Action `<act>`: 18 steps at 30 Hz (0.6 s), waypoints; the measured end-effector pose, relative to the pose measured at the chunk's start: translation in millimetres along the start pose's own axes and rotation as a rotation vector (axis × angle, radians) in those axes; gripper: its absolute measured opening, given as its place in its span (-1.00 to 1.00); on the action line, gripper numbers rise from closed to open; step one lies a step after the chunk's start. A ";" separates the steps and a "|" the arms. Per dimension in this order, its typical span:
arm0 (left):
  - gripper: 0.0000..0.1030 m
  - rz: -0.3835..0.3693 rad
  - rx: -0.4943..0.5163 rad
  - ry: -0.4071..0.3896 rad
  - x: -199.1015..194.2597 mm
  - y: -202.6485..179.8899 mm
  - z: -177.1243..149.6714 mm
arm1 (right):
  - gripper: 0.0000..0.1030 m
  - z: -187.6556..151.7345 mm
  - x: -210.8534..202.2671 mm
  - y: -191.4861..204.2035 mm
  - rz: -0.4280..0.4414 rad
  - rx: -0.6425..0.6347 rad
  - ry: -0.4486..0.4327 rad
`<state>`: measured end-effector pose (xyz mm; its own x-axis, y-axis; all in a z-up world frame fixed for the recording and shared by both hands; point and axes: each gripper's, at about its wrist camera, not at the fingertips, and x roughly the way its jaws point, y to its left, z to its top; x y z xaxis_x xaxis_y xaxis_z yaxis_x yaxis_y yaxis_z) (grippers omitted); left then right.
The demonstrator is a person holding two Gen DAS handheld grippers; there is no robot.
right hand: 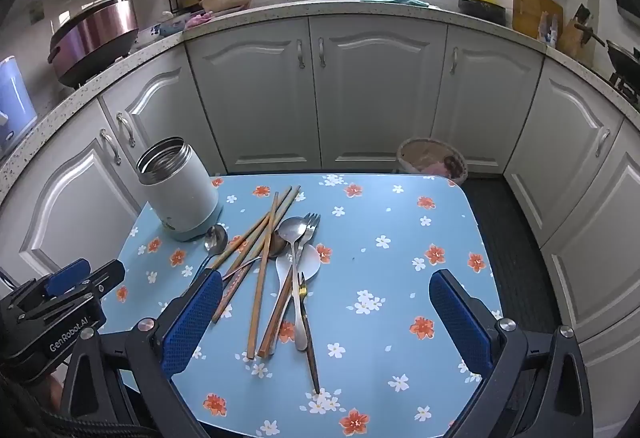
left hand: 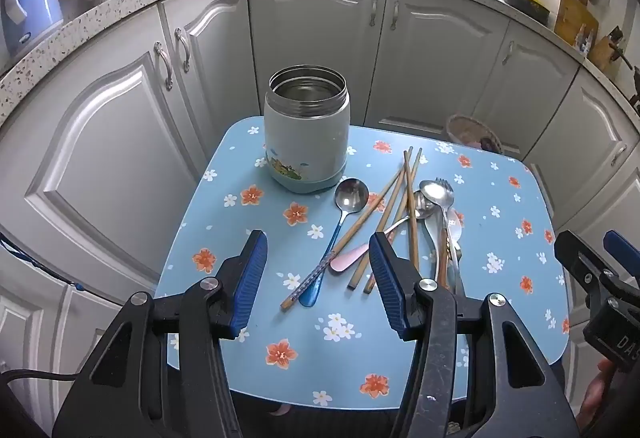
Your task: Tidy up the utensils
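Blue floral covering spreads over the tabletop (left hand: 224,166) under both my claws. My left claw (left hand: 318,250) hangs above its near half with the jaws partly apart and nothing gripped between the pads; the tabletop shows in the gap. My right claw (right hand: 326,292) hangs to the right of it, jaws spread as wide as they go, holding nothing.

Ahead of the left claw and slightly to its left stands the jar (left hand: 307,130), upright, lid off, its steel mouth open toward me. Seen from the right claw, it sits ahead and well off to the left, near the far left corner of the tabletop.

The utensils lie loose in a heap between the jar and my claws. A spoon (left hand: 347,206) with a blue handle lies just right of the jar's foot, its bowl close to the base, its handle running back toward the left claw's gap. Wooden chopsticks (left hand: 404,190) cross one another just ahead of the left claw's right finger. Right of them a second spoon (right hand: 294,238) and a fork (right hand: 310,226) lie overlapped with a white spoon (right hand: 310,262). In the right claw's view this heap lies ahead, inside the span of the jaws and nearer the left finger, with one dark-handled piece (right hand: 310,350) reaching closest to me.
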<state>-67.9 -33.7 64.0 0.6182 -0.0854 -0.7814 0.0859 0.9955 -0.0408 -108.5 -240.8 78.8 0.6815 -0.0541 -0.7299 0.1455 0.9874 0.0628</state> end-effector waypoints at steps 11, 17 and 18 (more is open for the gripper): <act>0.02 -0.010 0.012 0.010 -0.5 -5.0 -1.4 | 0.99 2.6 -0.7 4.0 -0.003 -0.004 0.014; 0.02 -0.013 -0.002 0.013 0.5 -3.4 -2.1 | 0.99 -2.5 0.0 1.5 0.001 -0.013 0.005; 0.02 -0.014 -0.001 0.014 0.6 -3.3 -2.1 | 0.99 -2.7 0.8 1.3 -0.003 -0.018 0.007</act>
<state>-69.5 -37.0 62.4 0.6062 -0.0985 -0.7892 0.0934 0.9943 -0.0524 -109.6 -239.1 76.4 0.6759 -0.0563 -0.7349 0.1349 0.9897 0.0483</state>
